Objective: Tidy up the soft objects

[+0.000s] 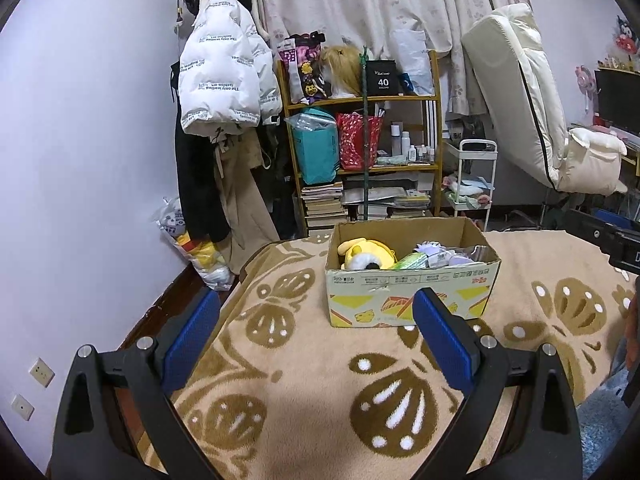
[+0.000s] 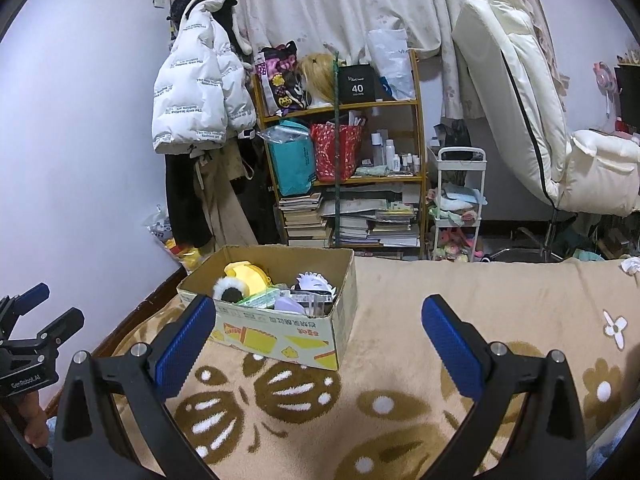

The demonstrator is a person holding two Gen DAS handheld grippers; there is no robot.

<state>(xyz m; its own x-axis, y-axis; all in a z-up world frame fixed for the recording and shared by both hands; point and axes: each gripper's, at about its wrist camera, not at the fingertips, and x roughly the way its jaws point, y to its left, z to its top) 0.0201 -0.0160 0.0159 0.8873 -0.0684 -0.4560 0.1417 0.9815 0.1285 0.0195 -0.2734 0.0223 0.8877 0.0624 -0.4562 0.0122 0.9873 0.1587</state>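
A wooden shelf (image 1: 362,148) stands against the curtain (image 1: 360,0), and everything else sits around it — to its left a white puffer jacket (image 1: 220,68) hangs on the wall over dark clothes. On the shelf are a teal bag (image 1: 316,152), a red bag (image 1: 356,140), small bottles and stacked books (image 1: 324,204). To its right stands a small white cart (image 1: 472,184), then a cream chair (image 1: 524,96).

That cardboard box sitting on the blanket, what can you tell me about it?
The cardboard box is open-topped, plain brown inside, with yellow and red printing outside. It sits upright on the beige patterned blanket, ahead of both open grippers, touching neither. Inside lie a yellow plush toy, a green packet and other soft items, filling it loosely below the rim.
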